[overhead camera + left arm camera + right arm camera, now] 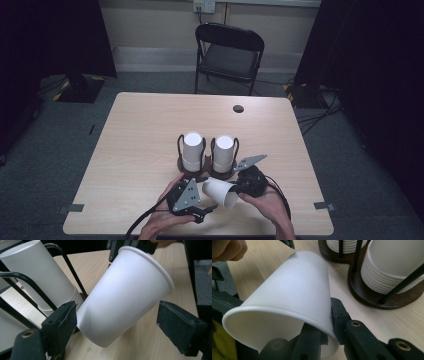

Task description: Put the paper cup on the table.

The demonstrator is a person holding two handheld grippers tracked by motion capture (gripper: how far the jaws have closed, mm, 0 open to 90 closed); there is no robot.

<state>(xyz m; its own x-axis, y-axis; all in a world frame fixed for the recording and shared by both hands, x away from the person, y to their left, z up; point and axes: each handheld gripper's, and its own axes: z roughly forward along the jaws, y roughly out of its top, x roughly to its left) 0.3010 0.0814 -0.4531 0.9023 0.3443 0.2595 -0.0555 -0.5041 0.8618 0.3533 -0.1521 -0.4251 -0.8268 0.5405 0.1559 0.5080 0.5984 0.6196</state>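
Note:
A single white paper cup (220, 192) lies tilted on its side just above the table, its base toward the left. My right gripper (325, 325) is shut on the rim of this cup (294, 287), one jaw inside and one outside. My left gripper (117, 312) stands open around the lower body of the cup (125, 290). Its left jaw is close to the wall and its right jaw is clearly apart from it. In the high view the left gripper (206, 197) comes in from the lower left and the right gripper (234, 192) from the right.
Two stacks of upside-down white cups (192, 150) (223, 152) stand in a dark wire holder (200, 175) just behind the grippers. The wooden table (140, 150) has a cable hole (238, 108) at the back. A folding chair (230, 52) stands beyond it.

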